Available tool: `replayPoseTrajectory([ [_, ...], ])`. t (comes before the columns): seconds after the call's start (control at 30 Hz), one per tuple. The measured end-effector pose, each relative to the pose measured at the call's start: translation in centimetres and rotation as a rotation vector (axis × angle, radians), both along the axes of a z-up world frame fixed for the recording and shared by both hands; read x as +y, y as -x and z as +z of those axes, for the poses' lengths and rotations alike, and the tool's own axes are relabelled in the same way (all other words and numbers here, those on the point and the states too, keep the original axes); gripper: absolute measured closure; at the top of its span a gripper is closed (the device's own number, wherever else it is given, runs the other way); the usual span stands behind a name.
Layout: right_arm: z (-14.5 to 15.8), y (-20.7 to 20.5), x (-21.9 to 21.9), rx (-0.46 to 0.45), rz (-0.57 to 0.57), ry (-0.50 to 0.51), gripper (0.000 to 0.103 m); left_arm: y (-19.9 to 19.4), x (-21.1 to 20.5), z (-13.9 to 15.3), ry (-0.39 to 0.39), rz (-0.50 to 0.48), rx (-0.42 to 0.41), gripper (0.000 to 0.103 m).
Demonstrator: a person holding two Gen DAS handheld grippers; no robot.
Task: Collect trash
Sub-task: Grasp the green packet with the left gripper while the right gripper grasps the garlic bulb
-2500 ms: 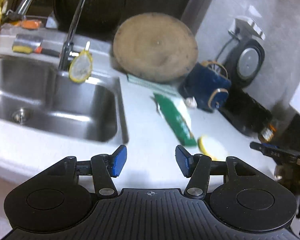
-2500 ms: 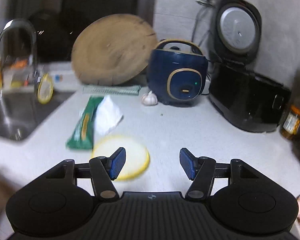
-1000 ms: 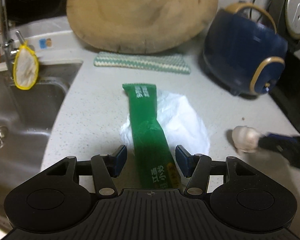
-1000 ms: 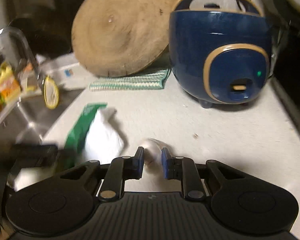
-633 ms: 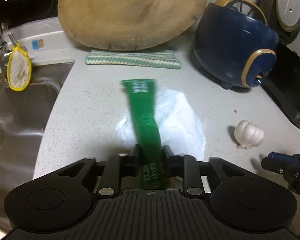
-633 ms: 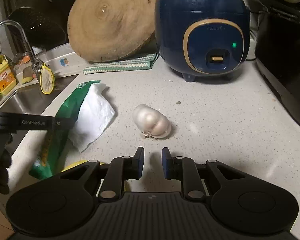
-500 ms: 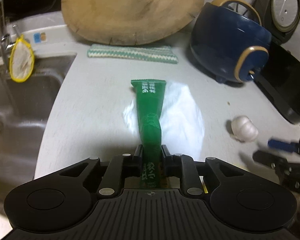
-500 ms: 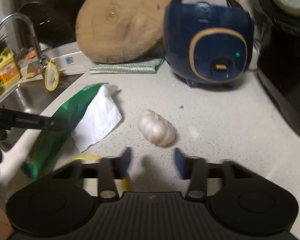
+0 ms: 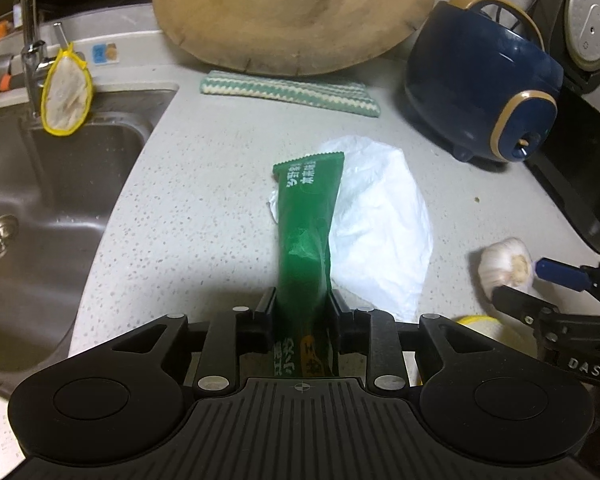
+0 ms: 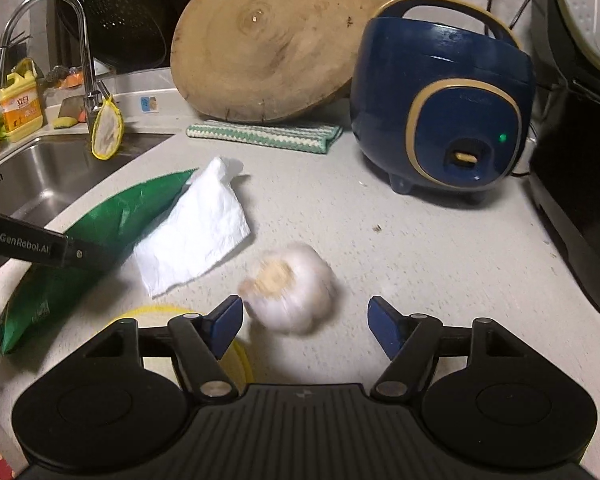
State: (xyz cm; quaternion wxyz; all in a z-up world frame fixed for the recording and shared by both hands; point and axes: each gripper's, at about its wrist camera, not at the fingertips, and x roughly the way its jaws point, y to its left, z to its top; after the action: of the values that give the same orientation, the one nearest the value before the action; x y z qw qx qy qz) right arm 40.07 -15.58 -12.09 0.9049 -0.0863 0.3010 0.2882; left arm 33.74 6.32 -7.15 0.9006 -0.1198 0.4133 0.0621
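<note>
A long green wrapper lies over a white paper napkin on the speckled counter. My left gripper is shut on the wrapper's near end; its jaws are opening a little, pads still against the foil. In the right wrist view the wrapper and napkin lie at the left. A garlic bulb, blurred, sits just ahead of my right gripper, between its blue pads without touching them. Those jaws are opening and hold nothing. A yellow disc lies partly hidden under the left finger.
A steel sink with a faucet drops off at the left. A round wooden board leans at the back over a striped cloth. A blue rice cooker and a black appliance stand at the right.
My left jaws went from wide apart to closed on the green wrapper. My right jaws spread from nearly shut to wide, and the garlic now lies close between the fingertips.
</note>
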Motion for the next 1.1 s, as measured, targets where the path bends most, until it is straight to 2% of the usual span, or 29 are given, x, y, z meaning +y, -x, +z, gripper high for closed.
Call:
replayPoseTrajectory([
  [0.17,-0.5,-1.6,0.4,0.049,0.010,-0.020,0.032,0.0,0.1,0.0,0.028,0.012,0.014,0.079],
  [0.27,-0.6,-1.8,0.1,0.045,0.004,-0.025,0.049,0.3,0.2,-0.1,0.065,0.027,0.010,0.082],
  [0.37,-0.4,-2.2,-0.4,0.058,0.008,-0.046,0.050,0.5,0.2,0.0,0.072,0.036,0.008,0.087],
  [0.47,0.8,-1.8,-1.0,0.037,0.010,-0.073,0.061,1.5,0.5,1.0,0.067,0.048,-0.055,0.088],
  [0.57,2.6,-0.7,-1.9,0.012,0.007,-0.111,0.081,3.3,0.9,3.4,0.043,0.034,-0.147,0.090],
  [0.6,3.1,-0.3,-2.0,0.004,0.007,-0.112,0.103,4.1,1.2,4.3,0.043,0.031,-0.175,0.090],
  [0.77,4.2,2.3,-2.3,-0.087,-0.009,-0.076,0.102,7.8,2.8,6.0,0.084,0.011,-0.231,0.090],
  [0.9,3.4,3.4,-3.5,-0.060,-0.047,-0.081,0.099,10.4,3.1,5.9,0.139,0.023,-0.229,0.090],
  [0.97,3.0,4.1,-3.8,-0.066,-0.017,-0.073,0.087,11.1,2.9,5.7,0.147,0.034,-0.238,0.090],
  [1.0,2.8,4.5,-3.9,-0.074,-0.005,-0.072,0.066,11.3,2.8,5.5,0.159,0.041,-0.238,0.090],
  [1.03,2.6,4.7,-3.9,-0.082,0.004,-0.073,0.039,11.5,2.7,5.3,0.171,0.044,-0.233,0.090],
  [1.07,2.5,4.9,-3.8,-0.090,0.009,-0.073,0.031,11.7,2.7,5.0,0.177,0.046,-0.227,0.090],
  [1.1,2.4,5.1,-3.6,-0.104,0.016,-0.073,0.029,11.8,2.6,4.8,0.176,0.049,-0.220,0.090],
])
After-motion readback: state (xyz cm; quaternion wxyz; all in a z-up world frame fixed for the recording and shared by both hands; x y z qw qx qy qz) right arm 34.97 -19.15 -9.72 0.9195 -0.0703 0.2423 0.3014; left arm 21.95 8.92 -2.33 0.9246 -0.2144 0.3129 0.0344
